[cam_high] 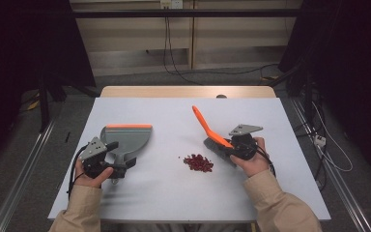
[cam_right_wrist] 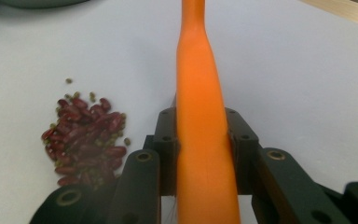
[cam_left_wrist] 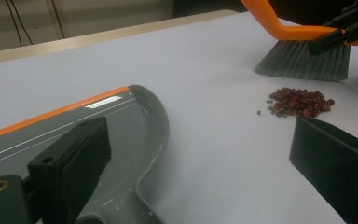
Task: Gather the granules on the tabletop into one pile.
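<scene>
The right claw (cam_right_wrist: 200, 154) grips the smooth orange handle of the brush (cam_high: 211, 135), whose grey bristles rest on the matte white bench (cam_high: 174, 193) just beside the heap of red beans (cam_high: 198, 163). The left claw (cam_left_wrist: 205, 163) stands open over the glossy grey dustpan (cam_high: 128, 137). Open bench surrounds the beans.

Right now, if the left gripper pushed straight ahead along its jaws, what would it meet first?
Probably bare table. The left gripper stands open, with the grey dustpan by one jaw and the red bean pile off toward the other. Depth is hard to judge.
</scene>
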A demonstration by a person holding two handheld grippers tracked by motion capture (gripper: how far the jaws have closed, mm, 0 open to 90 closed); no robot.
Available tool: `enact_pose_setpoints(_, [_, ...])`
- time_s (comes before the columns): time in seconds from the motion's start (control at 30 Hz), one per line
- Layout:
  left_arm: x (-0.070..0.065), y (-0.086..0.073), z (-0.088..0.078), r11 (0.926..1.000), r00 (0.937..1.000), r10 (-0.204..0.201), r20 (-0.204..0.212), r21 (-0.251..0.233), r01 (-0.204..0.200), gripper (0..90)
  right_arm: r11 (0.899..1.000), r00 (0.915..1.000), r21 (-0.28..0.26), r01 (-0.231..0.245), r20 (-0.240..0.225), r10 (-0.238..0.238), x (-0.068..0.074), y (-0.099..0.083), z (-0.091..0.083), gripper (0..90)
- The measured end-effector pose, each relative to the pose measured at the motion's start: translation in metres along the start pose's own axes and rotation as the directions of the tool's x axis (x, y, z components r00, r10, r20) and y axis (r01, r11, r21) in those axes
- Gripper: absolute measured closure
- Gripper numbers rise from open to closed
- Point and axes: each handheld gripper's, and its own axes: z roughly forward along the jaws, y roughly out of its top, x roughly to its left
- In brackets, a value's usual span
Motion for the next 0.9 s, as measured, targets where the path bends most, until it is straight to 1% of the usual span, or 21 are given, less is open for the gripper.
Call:
enact_pose_setpoints(0.03, [0.0, 0.0, 0.0, 1.0, 1.0, 0.0, 0.0, 0.0, 0.0, 5.2, 0.999, 0.9995, -0.011, -0.03, -0.001, 0.03, 0.0, 0.0, 0.001, 71.4])
enact_pose_setpoints(0.07, [0.0, 0.0, 0.0, 1.0, 1.0, 0.0, 0.002, -0.001, 0.0, 5.2, 0.999, 0.9989, -0.027, -0.047, 0.004, 0.048, 0.001, 0.002, 0.001, 71.4])
enact_pose_setpoints(0.1, [0.0, 0.0, 0.0, 1.0, 1.0, -0.001, 0.002, 0.001, 0.001, 5.2, 0.998, 0.9986, -0.039, -0.053, 0.004, 0.053, 0.002, 0.003, 0.001, 71.4])
enact_pose_setpoints(0.13, [0.0, 0.0, 0.001, 1.0, 1.0, -0.001, 0.001, 0.002, 0.001, 5.2, 0.997, 0.998, -0.052, -0.064, -0.002, 0.064, 0.004, 0.006, 0.001, 71.4])
enact_pose_setpoints(0.17, [0.0, 0.0, 0.001, 1.0, 1.0, -0.001, 0.0, 0.003, 0.001, 5.2, 0.994, 0.9962, -0.062, -0.087, -0.018, 0.086, 0.007, 0.009, 0.0, 71.4])
enact_pose_setpoints(0.2, [0.001, 0.0, 0.001, 1.0, 1.0, 0.002, 0.0, 0.006, -0.002, 5.2, 0.993, 0.9953, -0.071, -0.092, -0.036, 0.09, 0.011, 0.012, 0.001, 71.4])
enact_pose_setpoints(0.3, [0.0, -0.001, 0.001, 1.0, 1.0, 0.002, 0.0, 0.008, -0.002, 5.2, 0.997, 0.9974, -0.072, -0.038, -0.064, 0.034, 0.028, 0.025, 0.004, 71.4])
enact_pose_setpoints(0.33, [0.0, 0.0, 0.001, 0.9999, 1.0, 0.008, -0.001, 0.009, -0.008, 5.2, 0.997, 0.997, -0.074, -0.021, -0.075, 0.015, 0.034, 0.029, 0.006, 71.4])
enact_pose_setpoints(0.4, [0.0, -0.001, 0.0, 1.0, 1.0, -0.001, -0.001, 0.005, 0.001, 5.2, 0.998, 0.994, -0.06, 0.007, -0.109, -0.014, 0.042, 0.037, 0.011, 71.4])
enact_pose_setpoints(0.47, [0.001, -0.001, 0.0, 1.0, 1.0, -0.004, 0.0, 0.003, 0.004, 5.2, 0.998, 0.9903, -0.047, 0.046, -0.129, -0.051, 0.051, 0.042, 0.016, 71.4])
enact_pose_setpoints(0.5, [0.001, -0.001, 0.0, 1.0, 1.0, -0.004, 0.001, 0.003, 0.004, 5.2, 0.998, 0.9884, -0.035, 0.058, -0.139, -0.062, 0.055, 0.044, 0.02, 71.4])
enact_pose_setpoints(0.57, [0.002, -0.001, 0.0, 1.0, 1.0, -0.003, -0.001, 0.002, 0.003, 5.2, 0.995, 0.9829, -0.018, 0.097, -0.155, -0.099, 0.063, 0.047, 0.026, 71.4])
enact_pose_setpoints(0.6, [0.002, -0.001, 0.0, 1.0, 1.0, -0.006, 0.0, 0.002, 0.006, 5.2, 0.995, 0.9804, -0.011, 0.104, -0.167, -0.104, 0.067, 0.047, 0.028, 71.4])
enact_pose_setpoints(0.63, [0.002, -0.001, 0.0, 1.0, 1.0, -0.007, 0.001, 0.002, 0.007, 5.2, 0.994, 0.9768, -0.004, 0.111, -0.184, -0.11, 0.069, 0.048, 0.03, 71.4])
enact_pose_setpoints(0.7, [0.002, -0.001, 0.0, 1.0, 1.0, -0.007, 0.001, 0.003, 0.007, 5.2, 0.988, 0.9717, 0.018, 0.152, -0.186, -0.146, 0.074, 0.047, 0.033, 71.4])
enact_pose_setpoints(0.73, [0.003, -0.001, 0.0, 1.0, 1.0, -0.004, 0.001, 0.006, 0.004, 5.2, 0.986, 0.9699, 0.034, 0.164, -0.188, -0.155, 0.076, 0.047, 0.034, 71.4])
enact_pose_setpoints(0.8, [0.003, -0.001, -0.001, 1.0, 1.0, -0.005, 0.0, 0.003, 0.005, 5.2, 0.982, 0.9662, 0.045, 0.181, -0.195, -0.169, 0.075, 0.045, 0.034, 71.4])
enact_pose_setpoints(0.83, [0.003, -0.001, -0.001, 1.0, 1.0, -0.004, 0.0, 0.003, 0.004, 5.2, 0.982, 0.9653, 0.047, 0.185, -0.196, -0.173, 0.074, 0.044, 0.032, 71.4])
enact_pose_setpoints(0.87, [0.003, -0.001, -0.001, 1.0, 1.0, -0.004, -0.001, 0.004, 0.004, 5.2, 0.978, 0.9625, 0.051, 0.201, -0.196, -0.188, 0.073, 0.044, 0.029, 71.4])
enact_pose_setpoints(0.9, [0.003, -0.001, -0.001, 1.0, 1.0, -0.001, -0.003, 0.008, 0.001, 5.2, 0.977, 0.9618, 0.055, 0.208, -0.194, -0.193, 0.072, 0.043, 0.027, 71.4])
